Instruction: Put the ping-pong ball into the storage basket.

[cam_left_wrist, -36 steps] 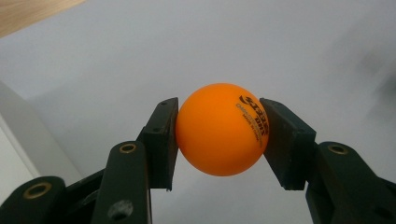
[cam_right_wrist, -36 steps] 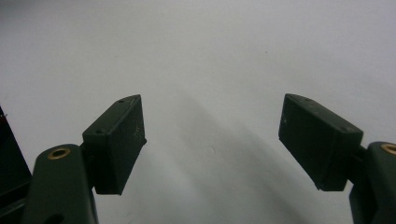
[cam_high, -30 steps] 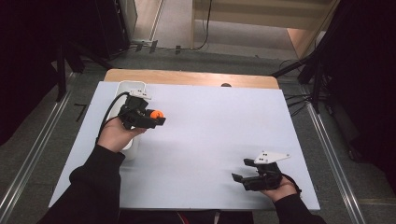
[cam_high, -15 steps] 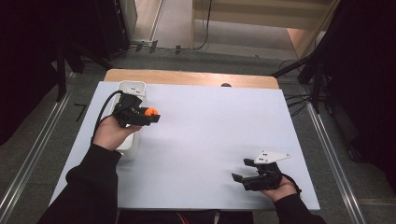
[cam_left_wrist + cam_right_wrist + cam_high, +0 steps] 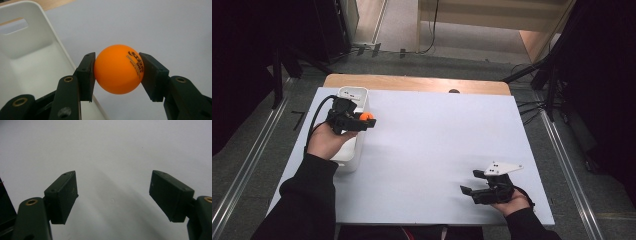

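Counting first: one orange ball, one white bin, one white table, and two black grippers, one in each hand.

In the left gripper view the left gripper squeezes the ball. Its two black pads press on the ball from both sides, so the jaws are only as wide as the ball. Small black letters are printed on the ball. The ball is up in the air, not on the table. It hangs just past the long edge of the bin, on the table side. The inside of the bin looks bare in that view, and one end wall has a hand slot cut in it.

In the high view the left gripper sits over the far left part of the table, and the ball shows as a small orange dot at its tip. The left hand covers part of the bin. A black cable loops away from this gripper.

The right gripper is low, at the near right corner of the table, well apart from the ball and the bin. In the right gripper view the right gripper has its jaws wide apart, with just bare white table between them. It holds and touches nothing. A grey three-cornered plate sits on top of it.

Past the table's far edge a strip of brown wood shows, then grey floor.
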